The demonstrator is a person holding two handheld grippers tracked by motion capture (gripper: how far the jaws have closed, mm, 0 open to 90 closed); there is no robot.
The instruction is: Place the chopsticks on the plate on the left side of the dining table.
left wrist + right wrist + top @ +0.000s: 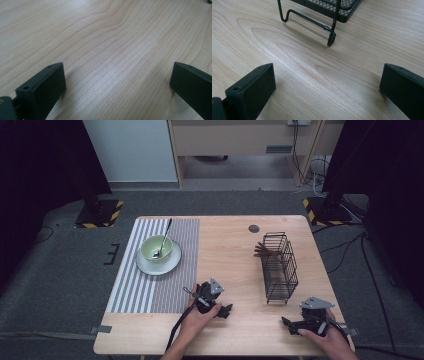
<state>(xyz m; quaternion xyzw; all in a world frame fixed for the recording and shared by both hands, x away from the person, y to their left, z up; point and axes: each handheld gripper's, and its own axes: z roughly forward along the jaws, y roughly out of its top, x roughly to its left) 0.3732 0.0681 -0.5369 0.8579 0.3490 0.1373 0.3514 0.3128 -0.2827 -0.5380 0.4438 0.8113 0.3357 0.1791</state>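
At about ten o'clock on the wooden tabletop (225,245) lies a striped placemat (150,285), grey and white, running from the far edge toward the near one. On its far half sits a white saucer (145,266) carrying a pale green bowl (150,251), and a spoon (164,237) leans in the bowl with its handle pointing to twelve o'clock.

At about six o'clock, just off the mat's near right corner, a hand holds the left claw (226,311) low over bare wood, pointing toward three o'clock. In the left gripper view its two black jaws stand spread wide, with nothing but wood grain between them.

Near twelve o'clock, by the far edge, a small dark round disc (254,228) is set in the wood.

At about two to three o'clock stands a black wire basket (280,270), upright, with brown sticks (261,251) poking out of its far left side.

At about five o'clock, just nearer than the basket, the other hand holds the right claw (286,322), pointing toward nine o'clock. In the right gripper view its jaws are likewise spread, empty, and the basket's wire foot (331,38) rests on the wood a little beyond them, clear of both jaws.
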